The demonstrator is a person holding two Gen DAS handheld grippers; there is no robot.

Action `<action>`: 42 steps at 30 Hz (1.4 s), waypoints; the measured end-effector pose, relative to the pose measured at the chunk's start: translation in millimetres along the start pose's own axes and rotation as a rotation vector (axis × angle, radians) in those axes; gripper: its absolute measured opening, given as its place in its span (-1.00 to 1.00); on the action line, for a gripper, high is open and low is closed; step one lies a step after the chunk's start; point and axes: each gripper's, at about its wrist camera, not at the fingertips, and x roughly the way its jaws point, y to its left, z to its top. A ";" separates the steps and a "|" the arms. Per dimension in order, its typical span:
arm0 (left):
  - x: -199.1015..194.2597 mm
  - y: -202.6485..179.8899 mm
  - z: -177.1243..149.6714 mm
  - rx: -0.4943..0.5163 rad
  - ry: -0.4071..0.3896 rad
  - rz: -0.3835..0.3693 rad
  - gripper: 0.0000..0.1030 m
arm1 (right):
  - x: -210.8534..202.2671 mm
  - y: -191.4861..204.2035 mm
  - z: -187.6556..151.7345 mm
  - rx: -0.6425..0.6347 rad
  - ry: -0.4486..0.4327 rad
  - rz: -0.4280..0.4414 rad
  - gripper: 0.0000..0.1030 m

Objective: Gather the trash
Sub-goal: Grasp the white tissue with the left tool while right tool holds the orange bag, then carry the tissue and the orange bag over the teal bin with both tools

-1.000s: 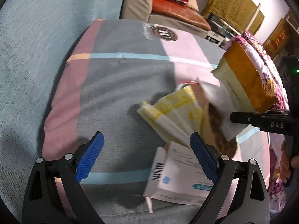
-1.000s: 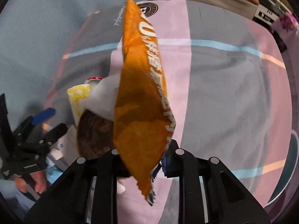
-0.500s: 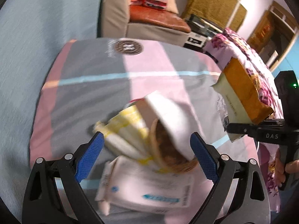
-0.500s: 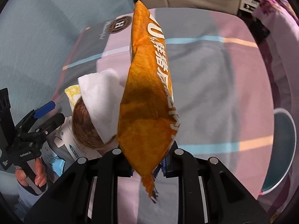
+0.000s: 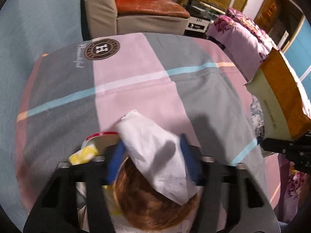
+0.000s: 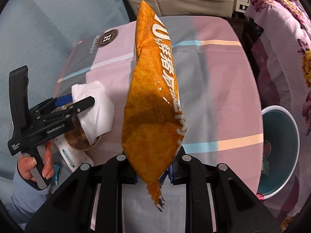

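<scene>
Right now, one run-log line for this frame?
left tongs: just closed on white tissue | right tongs: holding orange snack bag | bin: beside table, not yet used

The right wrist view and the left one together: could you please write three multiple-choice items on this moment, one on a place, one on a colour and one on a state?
1. Where is the teal bin?
A. On the sofa
B. On the floor beside the covered table's edge
C. On the table beside the tissue

2. What colour is the snack bag held in the right tongs?
A. Orange
B. Green
C. Silver

3. What are the left tongs doing?
A. Standing wide open over bare cloth
B. Gripping the snack bag
C. Closing round the white tissue

Answers:
1 B: the bin sits below the edge of the striped cloth, at the right of the right wrist view.
2 A: the bag is orange with white print.
3 C: the blue pads flank the tissue on both sides, the tongs having just been closing.
</scene>
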 end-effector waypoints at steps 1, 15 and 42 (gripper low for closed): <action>1.0 -1.8 1.4 0.005 0.000 0.006 -0.51 | 0.8 -3.9 -1.3 0.008 0.000 0.004 -0.61; -43.0 -61.4 4.8 0.074 -0.079 -0.136 -0.88 | -24.9 -45.0 -16.7 0.080 -0.065 0.021 -0.61; -40.2 -279.9 11.8 0.321 -0.061 -0.326 -0.87 | -111.5 -194.3 -101.4 0.331 -0.193 -0.057 -0.61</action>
